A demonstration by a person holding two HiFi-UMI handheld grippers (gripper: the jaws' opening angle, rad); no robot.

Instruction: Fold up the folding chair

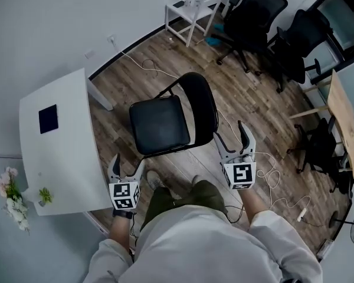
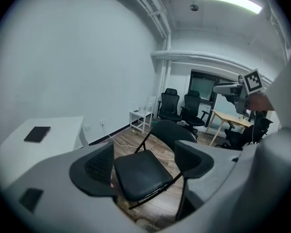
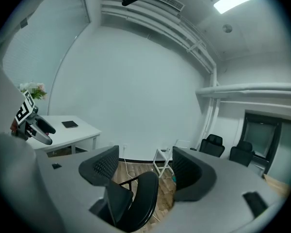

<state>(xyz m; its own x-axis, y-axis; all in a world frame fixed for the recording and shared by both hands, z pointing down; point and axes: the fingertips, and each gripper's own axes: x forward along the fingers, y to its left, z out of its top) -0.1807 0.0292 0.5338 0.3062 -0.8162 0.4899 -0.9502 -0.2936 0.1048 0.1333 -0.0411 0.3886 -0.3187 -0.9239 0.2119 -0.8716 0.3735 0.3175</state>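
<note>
The unfolded folding chair (image 1: 160,124) stands just ahead of us, its backrest (image 1: 202,102) rightward. Our right gripper (image 1: 230,135) is nearer the backrest than our left gripper (image 1: 128,168); both have jaws spread, holding nothing.

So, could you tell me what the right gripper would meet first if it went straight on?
Most likely the folding chair's backrest, which sits framed between the open jaws of the right gripper with nothing nearer; how far off it is remains unclear.

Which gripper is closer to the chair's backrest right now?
Right. The right gripper is just beside the backrest, apart from it. The left gripper is off the front corner of the seat, farther away.
</note>
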